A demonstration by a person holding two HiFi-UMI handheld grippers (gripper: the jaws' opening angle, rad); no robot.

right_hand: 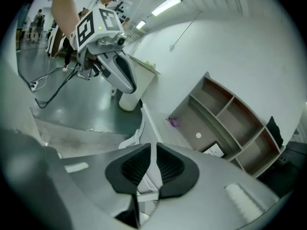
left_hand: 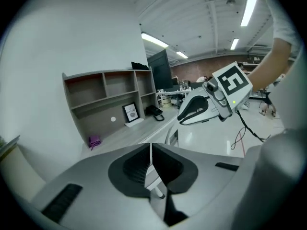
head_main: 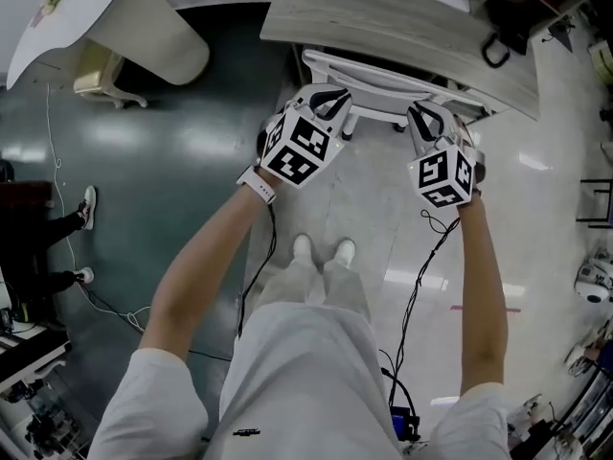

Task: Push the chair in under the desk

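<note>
Head view: the chair is seen largely tucked under the tabletop, with only its back edge showing. The left gripper and right gripper are held over that edge, apparently not touching it.

Left gripper view: the jaws are closed on nothing.

Right gripper view: the jaws are likewise closed and empty.

If a further push is given from this height, the back could be slipped off, and the chair skewed or knocked against the desk.
</note>
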